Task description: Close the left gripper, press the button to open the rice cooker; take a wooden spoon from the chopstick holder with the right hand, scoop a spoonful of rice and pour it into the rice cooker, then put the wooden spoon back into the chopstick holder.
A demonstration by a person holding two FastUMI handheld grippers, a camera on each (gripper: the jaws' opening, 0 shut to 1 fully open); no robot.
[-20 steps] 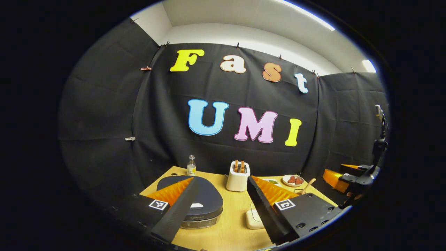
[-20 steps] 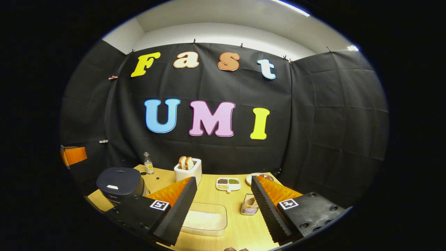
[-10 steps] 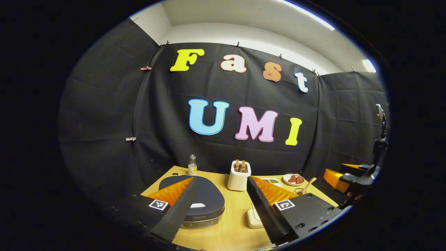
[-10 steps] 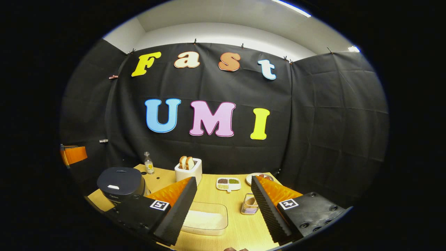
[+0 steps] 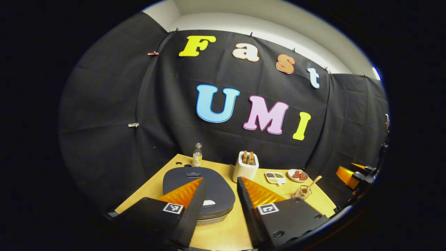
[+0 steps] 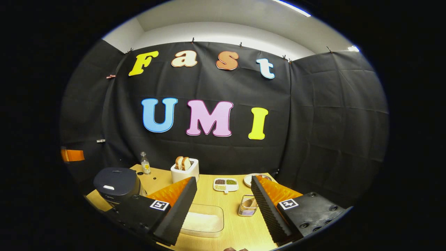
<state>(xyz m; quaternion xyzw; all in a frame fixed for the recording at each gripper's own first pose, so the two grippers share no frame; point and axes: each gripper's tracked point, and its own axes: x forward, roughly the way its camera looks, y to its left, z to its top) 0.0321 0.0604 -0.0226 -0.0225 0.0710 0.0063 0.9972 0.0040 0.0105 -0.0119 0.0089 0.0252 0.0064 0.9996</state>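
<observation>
The left gripper (image 5: 221, 202), jaws narrowed but parted, hangs above the cooker (image 5: 198, 188) at the table's (image 5: 226, 233) left edge, so I'd press them together before pushing the button (image 5: 208, 203); the right gripper (image 6: 223, 205) is spread.

A wooden table (image 6: 240, 226) carries a rice cooker (image 6: 116, 183), toaster (image 6: 184, 170), bottle (image 6: 145, 167) and rice tray (image 6: 204, 223).
</observation>
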